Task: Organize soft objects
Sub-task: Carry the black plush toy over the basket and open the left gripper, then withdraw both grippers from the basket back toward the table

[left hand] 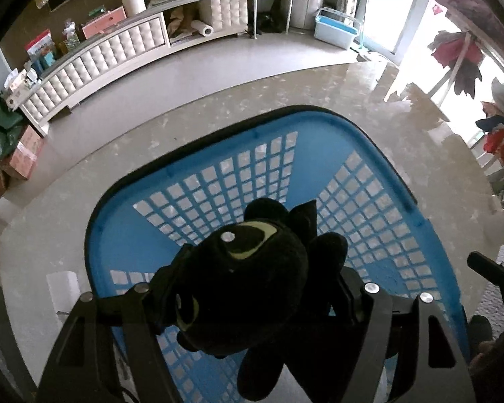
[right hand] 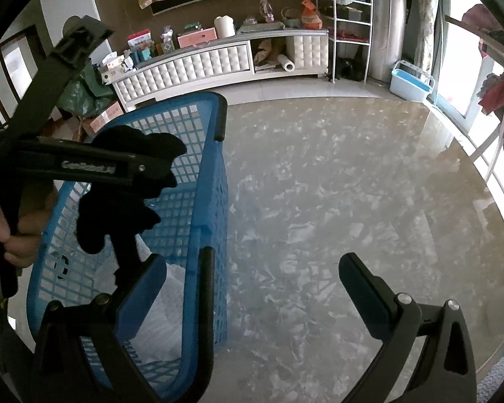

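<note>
My left gripper is shut on a black plush toy with yellow-green eyes and holds it above the open blue lattice basket. In the right wrist view the same plush hangs from the left gripper over the blue basket, which stands on the marble table at the left. My right gripper is open and empty, just right of the basket's near black-edged rim.
The round marble table spreads to the right of the basket. Something white lies in the basket's bottom. A white padded cabinet with clutter stands across the floor, a light blue bin by the window.
</note>
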`<state>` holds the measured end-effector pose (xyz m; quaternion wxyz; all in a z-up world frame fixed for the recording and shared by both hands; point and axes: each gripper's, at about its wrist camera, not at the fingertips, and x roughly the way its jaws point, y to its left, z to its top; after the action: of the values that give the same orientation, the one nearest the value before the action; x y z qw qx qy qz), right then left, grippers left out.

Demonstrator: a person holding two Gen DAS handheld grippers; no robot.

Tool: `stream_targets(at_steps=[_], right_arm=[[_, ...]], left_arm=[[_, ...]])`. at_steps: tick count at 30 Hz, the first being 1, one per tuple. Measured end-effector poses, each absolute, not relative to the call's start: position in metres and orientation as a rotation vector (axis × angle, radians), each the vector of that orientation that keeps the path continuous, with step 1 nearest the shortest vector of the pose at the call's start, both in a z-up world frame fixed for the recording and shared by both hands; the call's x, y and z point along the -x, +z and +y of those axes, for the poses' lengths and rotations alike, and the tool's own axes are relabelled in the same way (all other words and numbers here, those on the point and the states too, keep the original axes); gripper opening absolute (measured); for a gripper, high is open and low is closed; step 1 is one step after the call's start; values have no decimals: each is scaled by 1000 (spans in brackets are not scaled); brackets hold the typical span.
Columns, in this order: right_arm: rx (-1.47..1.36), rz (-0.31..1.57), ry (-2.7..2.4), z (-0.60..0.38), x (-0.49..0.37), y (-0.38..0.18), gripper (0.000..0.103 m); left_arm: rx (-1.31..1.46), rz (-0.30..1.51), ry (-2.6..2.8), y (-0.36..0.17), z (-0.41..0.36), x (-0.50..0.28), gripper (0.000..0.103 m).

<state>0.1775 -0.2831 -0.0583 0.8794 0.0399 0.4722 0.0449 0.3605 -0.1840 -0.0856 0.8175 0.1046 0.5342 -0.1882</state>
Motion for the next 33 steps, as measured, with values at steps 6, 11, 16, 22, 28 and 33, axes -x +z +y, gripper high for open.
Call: stream_targets(at_steps=[6, 11, 16, 22, 28, 33], right_arm=[[-97, 988, 92, -285, -179, -57, 103], [-110, 989, 91, -287, -179, -58, 103], [-112, 989, 101, -286, -176, -56, 103], [-111, 985, 105, -285, -171, -51, 103], [-111, 987, 103, -281, -166, -45, 103], [-94, 982, 106, -275, -158, -36, 103]], left_arm=[[-242, 1140, -374, -87, -187, -365, 73], [-257, 1147, -359, -89, -188, -365, 79], [-266, 1151, -387, -88, -188, -365, 88], [-334, 1117, -417, -76, -189, -352, 90], [-347, 1063, -433, -54, -182, -326, 90], [-338, 1014, -415, -30, -168, -305, 90]])
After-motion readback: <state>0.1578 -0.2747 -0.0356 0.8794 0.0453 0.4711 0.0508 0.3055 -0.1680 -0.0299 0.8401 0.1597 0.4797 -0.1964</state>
